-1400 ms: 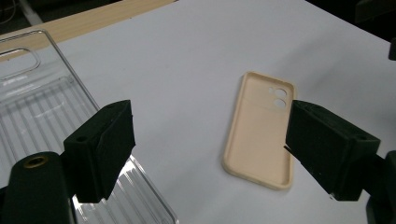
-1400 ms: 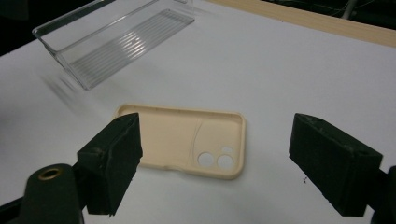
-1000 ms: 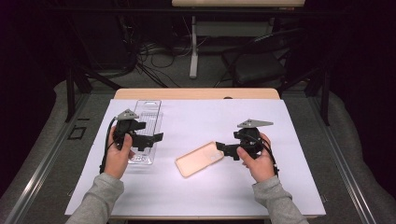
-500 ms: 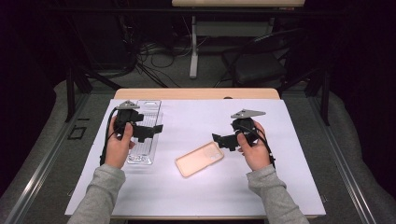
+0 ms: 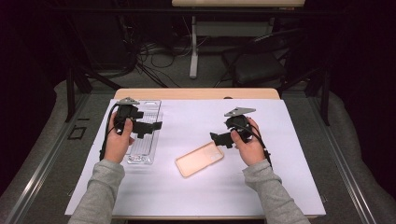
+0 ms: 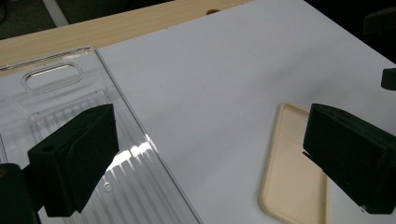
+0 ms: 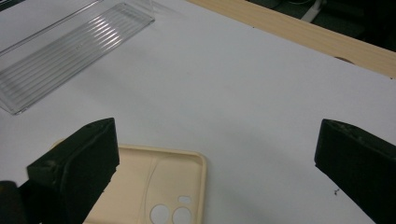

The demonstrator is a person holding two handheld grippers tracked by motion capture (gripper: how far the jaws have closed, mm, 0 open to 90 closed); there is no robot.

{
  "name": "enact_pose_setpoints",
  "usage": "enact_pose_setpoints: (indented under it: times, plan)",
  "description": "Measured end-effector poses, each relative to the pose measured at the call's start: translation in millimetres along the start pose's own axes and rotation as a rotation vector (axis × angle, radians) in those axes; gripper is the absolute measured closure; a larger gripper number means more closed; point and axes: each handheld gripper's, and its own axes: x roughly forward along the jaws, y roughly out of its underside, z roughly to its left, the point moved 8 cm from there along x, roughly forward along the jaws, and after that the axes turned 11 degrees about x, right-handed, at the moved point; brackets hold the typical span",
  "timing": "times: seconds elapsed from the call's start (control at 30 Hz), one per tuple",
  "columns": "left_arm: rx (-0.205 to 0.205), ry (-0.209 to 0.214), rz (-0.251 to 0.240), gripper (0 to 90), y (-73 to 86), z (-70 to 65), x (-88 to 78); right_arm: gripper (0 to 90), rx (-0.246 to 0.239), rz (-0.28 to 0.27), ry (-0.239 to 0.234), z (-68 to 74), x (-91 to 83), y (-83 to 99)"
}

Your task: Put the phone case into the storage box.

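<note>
The left gripper point(image 5: 148, 127) hangs above the clear plastic tray point(image 5: 144, 149), its jaws spread wide and holding nothing; over the last moment they have been opening, with nothing between them. In the left gripper view one jaw stands over the tray's ribbed floor, and the other stands over the near end of the beige phone case point(image 6: 292, 182). The tray lies directly beneath this gripper, its long side running away from the person, and its far end with a slot-shaped handle hole point(image 6: 52, 76) sits ahead of the jaws.

The right gripper point(image 5: 218, 138) is held just above the white sheet point(image 5: 196, 116) that covers the table, jaws likewise spread as wide as they go and empty; they too have just been opening, and nothing lies between them. The phone case point(image 5: 199, 159) lies flat on the sheet just below and beside this gripper's tips, not touching them, open side up. In the right gripper view its corner with the camera cut-outs point(image 7: 168, 214) sits by one jaw, while the other jaw stands over bare sheet. The tray point(image 7: 70, 51) lies well beyond the right gripper's jaws.

The case lies between the two grippers, nearer the right one.
</note>
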Motion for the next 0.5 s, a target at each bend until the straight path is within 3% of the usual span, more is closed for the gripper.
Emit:
enact_pose_setpoints:
  times: [0.5]
  plan:
    - [0.001, 0.02, 0.054, 3.1, 6.4, -4.3, 12.0, 0.0, -0.008, 0.151, -0.003, -1.6, 20.1, 8.6]
